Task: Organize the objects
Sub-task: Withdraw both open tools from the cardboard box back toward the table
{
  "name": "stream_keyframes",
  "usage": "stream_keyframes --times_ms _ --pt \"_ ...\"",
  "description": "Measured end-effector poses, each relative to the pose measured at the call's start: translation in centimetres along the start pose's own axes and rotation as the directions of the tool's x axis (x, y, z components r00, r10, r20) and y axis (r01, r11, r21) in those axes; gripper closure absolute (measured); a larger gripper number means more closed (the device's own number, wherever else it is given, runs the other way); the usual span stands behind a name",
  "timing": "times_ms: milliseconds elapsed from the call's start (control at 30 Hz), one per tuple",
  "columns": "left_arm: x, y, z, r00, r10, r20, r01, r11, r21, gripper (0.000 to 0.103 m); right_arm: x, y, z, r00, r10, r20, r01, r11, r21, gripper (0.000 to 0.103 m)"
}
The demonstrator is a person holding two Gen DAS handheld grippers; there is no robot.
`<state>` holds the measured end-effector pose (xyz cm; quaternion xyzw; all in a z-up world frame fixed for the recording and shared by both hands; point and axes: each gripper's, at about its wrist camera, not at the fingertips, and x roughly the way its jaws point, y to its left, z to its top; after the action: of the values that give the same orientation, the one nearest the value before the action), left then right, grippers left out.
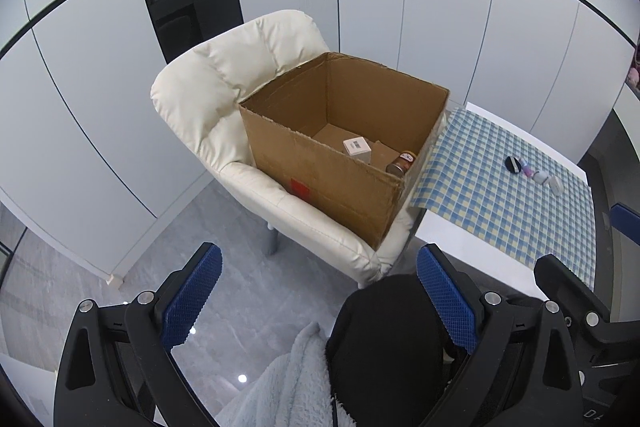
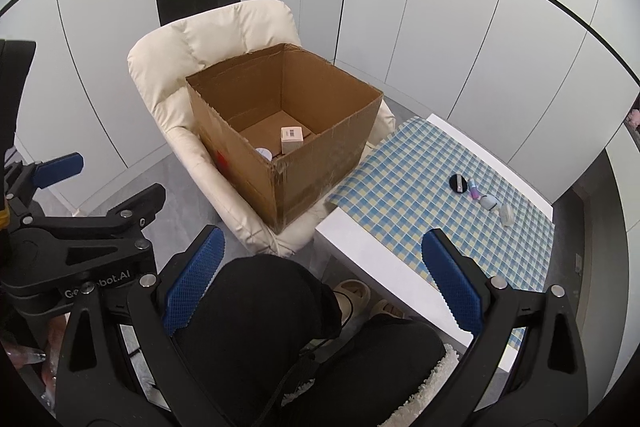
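— What's on your left?

— My left hand-held gripper (image 1: 318, 297) is spread wide, holding nothing, over my knee. Ahead, a cardboard box (image 1: 344, 147) sits on a cream chair (image 1: 212, 95), with a small white carton (image 1: 357, 149) and a brown jar (image 1: 401, 163) on its floor.

— And to the right?

— The worktop (image 2: 360, 247) under a checked cloth (image 2: 404, 187). Near its far right edge lie a black puff (image 2: 458, 183), a pink tube (image 2: 474, 189) and two pale bits, close together. My right hand-held gripper (image 2: 322, 283) is also wide and empty.
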<state>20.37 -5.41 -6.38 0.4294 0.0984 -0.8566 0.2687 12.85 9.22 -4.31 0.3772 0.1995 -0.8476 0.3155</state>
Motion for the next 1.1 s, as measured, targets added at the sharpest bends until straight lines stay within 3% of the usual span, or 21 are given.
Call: stream_keyframes --times_ms 400,1100 --pt "-2.2 0.3 -1.5 1.0 -0.017 0.014 0.016 1.0 0.01 0.005 -1.7 0.7 -2.8 1.0 0.008 -0.025 -0.009 1.0 -0.01 0.003" --pt "-4.8 0.6 -2.2 0.998 -0.019 0.065 0.017 1.0 0.022 0.005 -4.5 1.6 -4.6 1.0 -0.02 -0.001 0.02 1.0 -0.019 0.003"
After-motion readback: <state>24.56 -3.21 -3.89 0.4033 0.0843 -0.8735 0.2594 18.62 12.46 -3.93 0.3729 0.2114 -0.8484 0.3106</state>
